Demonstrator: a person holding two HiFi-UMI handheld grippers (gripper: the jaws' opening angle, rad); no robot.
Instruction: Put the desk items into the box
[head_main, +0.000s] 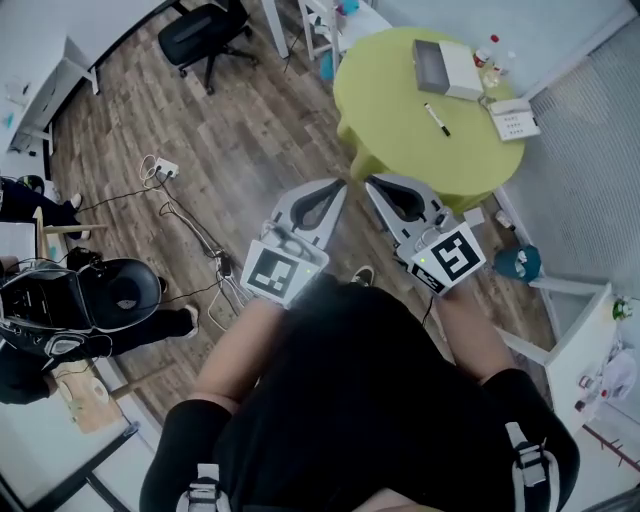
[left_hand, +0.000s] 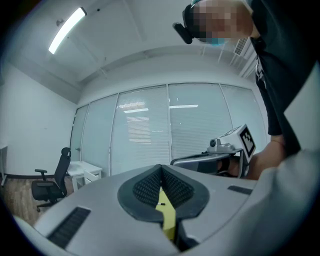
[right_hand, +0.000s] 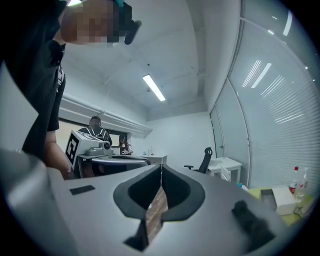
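A round yellow-green table (head_main: 400, 140) stands at the upper right of the head view. On it lie a grey and white box (head_main: 447, 68), a black marker (head_main: 437, 119), a white card (head_main: 513, 120) and small bottles (head_main: 487, 52). My left gripper (head_main: 343, 184) and right gripper (head_main: 368, 182) are held side by side in front of my body, short of the table's near edge. Both are shut with nothing between the pads. The left gripper view shows its closed tips (left_hand: 160, 167) and the right gripper (left_hand: 230, 147) beside them. In the right gripper view the box (right_hand: 285, 197) sits far right.
A black office chair (head_main: 205, 30) stands at the back on the wood floor. Cables and a power strip (head_main: 160, 170) lie to the left. A seated person (head_main: 100, 300) is at the far left. A teal stool (head_main: 520, 262) stands right of the table.
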